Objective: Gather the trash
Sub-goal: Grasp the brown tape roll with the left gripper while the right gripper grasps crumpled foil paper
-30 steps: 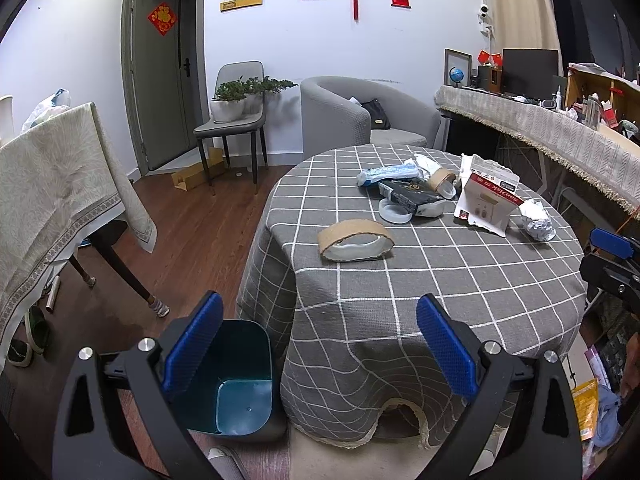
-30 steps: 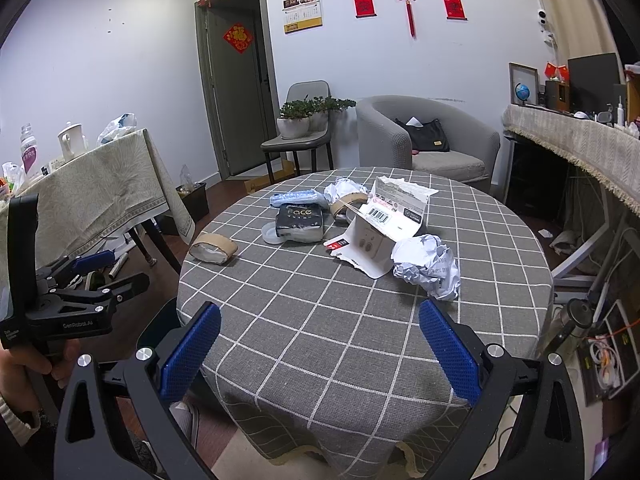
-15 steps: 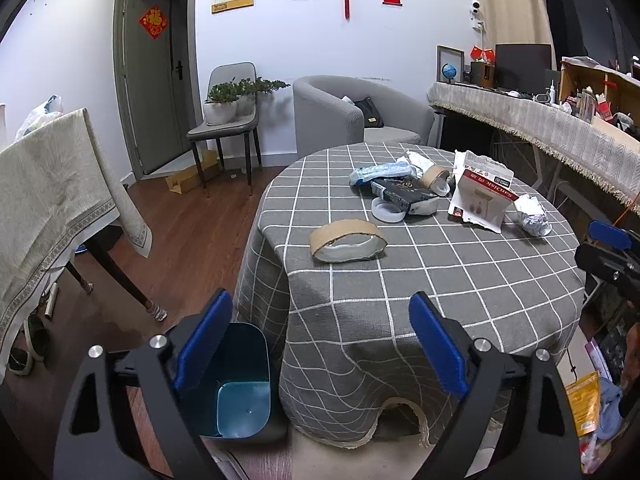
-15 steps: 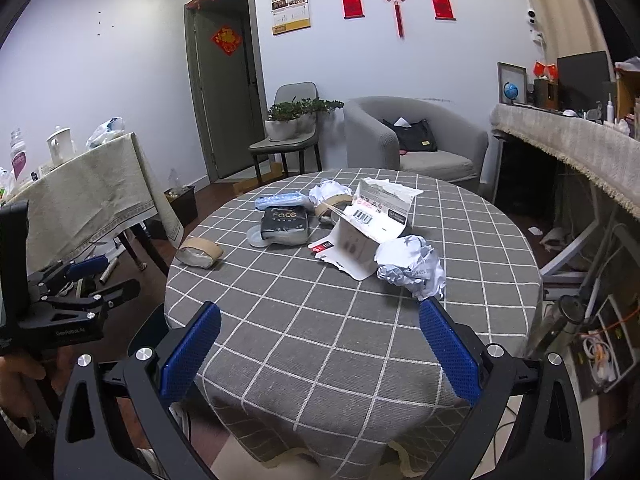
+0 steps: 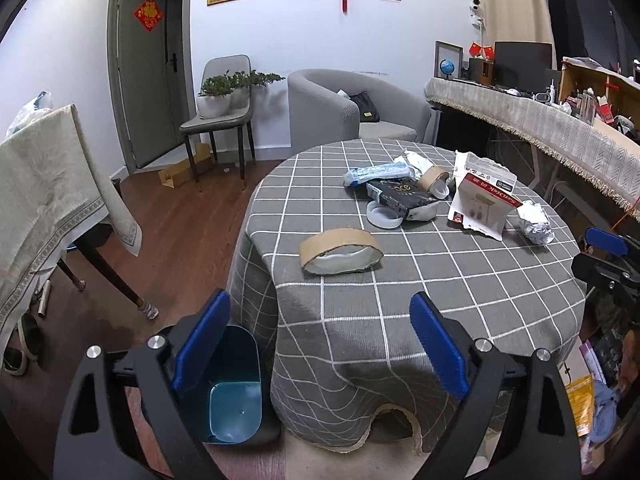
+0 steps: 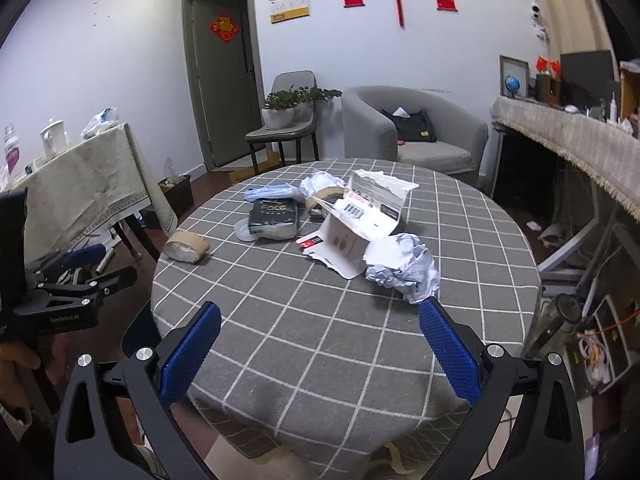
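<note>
Trash lies on a round table with a grey checked cloth [image 5: 460, 280]: a flattened cardboard tape ring [image 5: 340, 250], a black packet [image 5: 402, 199], a white torn box [image 5: 482, 208], a crumpled paper ball [image 5: 536, 226] and a blue wrapper [image 5: 378, 174]. A blue bin [image 5: 230, 394] stands on the floor at the table's near left. My left gripper [image 5: 320, 340] is open and empty, short of the table edge. My right gripper [image 6: 320, 348] is open and empty over the near table edge, the paper ball [image 6: 402, 266] just ahead of its right finger.
A side table with a beige cloth [image 5: 44, 184] stands left. A grey chair with plants [image 5: 218, 120] and an armchair [image 5: 348, 112] are behind the table. A long cloth-covered counter [image 5: 560, 140] runs along the right. Wooden floor lies between.
Both grippers have drawn back and risen a little, so the table and trash look slightly farther. Nothing on the table has moved. Both stay open.
</note>
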Available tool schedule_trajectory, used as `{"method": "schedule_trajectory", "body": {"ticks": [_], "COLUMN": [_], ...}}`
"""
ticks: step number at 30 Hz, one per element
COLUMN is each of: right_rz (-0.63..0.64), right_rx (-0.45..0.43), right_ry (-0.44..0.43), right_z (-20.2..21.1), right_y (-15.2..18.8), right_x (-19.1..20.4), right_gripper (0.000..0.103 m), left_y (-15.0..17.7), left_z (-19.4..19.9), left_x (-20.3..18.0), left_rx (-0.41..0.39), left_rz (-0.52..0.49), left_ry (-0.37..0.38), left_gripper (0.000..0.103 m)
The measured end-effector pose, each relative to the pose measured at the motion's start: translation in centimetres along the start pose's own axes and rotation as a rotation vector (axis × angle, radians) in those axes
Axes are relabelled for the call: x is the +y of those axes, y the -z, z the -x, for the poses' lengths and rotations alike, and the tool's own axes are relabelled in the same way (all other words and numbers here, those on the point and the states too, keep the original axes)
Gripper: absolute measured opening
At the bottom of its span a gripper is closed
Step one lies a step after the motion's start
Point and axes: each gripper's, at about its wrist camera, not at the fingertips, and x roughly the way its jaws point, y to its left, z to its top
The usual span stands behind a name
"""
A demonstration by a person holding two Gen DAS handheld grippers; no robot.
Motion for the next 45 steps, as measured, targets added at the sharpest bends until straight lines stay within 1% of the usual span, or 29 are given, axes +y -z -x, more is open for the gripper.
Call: {"method": "schedule_trajectory", "body": {"ticks": [3,11,15,18,23,25,29,31,32,34,37,39,43,45], "right_rz": [-0.005,-0.026,-0.027,-0.023,-0.026,-0.021,-0.017,-0.031,-0.040,-0.041,-0.032,-0.025,-0.033,-0.035], "right_rx": [0.008,0.040,0.064,0.079,0.107,0.126,0.162,0.150,0.142,0.127,0.112,0.093,0.028,0.005], "right_ry": [0.016,0.035,0.048,0.060,0.050,0.047,0.066,0.055,0.043,0.043,0.041,0.046,0.048,0.042], "right_z": [-0.5,-2.6,-3.6,-4.4,-5.9,-6.5,-7.5,-7.2,-7.0,-6.6,-6.3,-6.0,-5.1,-5.0], "right_y": [-0.5,-1.9,-2.5,-2.8,-3.6,-3.9,-4.0,-4.3,-4.6,-5.1,-5.7,-5.9,-7.4,-7.9], "right_x": [-0.6,-2.5,-3.2,-3.7,-4.4,-4.5,-5.0,-5.4,-5.6,-5.8,-5.6,-5.3,-5.1,-5.0], "right_gripper": [0.100,0.095,0.087,0.086,0.084,0.077,0.068,0.055,0.052,0.051,0.050,0.049,0.050,0.050], "left_y": [-0.5,-1.7,-2.1,-2.4,-2.7,-2.9,-3.2,-3.4,-3.5,-3.7,-3.4,-3.4,-3.6,-3.7], "left_z": [-0.5,-2.6,-4.3,-5.6,-7.0,-7.3,-8.3,-8.4,-8.5,-8.6,-9.3,-9.4,-9.4,-9.5], "left_x": [0.1,-0.1,-0.3,-0.5,-0.4,-0.4,-0.3,-0.3,-0.2,-0.1,-0.3,-0.3,-0.1,0.1], "left_rx": [-0.001,0.021,0.054,0.080,0.102,0.104,0.123,0.123,0.120,0.118,0.147,0.143,0.140,0.136], "left_rz": [0.004,-0.009,-0.021,-0.033,-0.038,-0.038,-0.042,-0.042,-0.041,-0.040,-0.055,-0.055,-0.052,-0.039], "left_ry": [0.010,0.037,0.055,0.064,0.063,0.066,0.067,0.064,0.064,0.068,0.066,0.066,0.074,0.083], "left_gripper": [0.093,0.093,0.093,0.093,0.093,0.093,0.093,0.093,0.093,0.092,0.083,0.082,0.071,0.070]}}
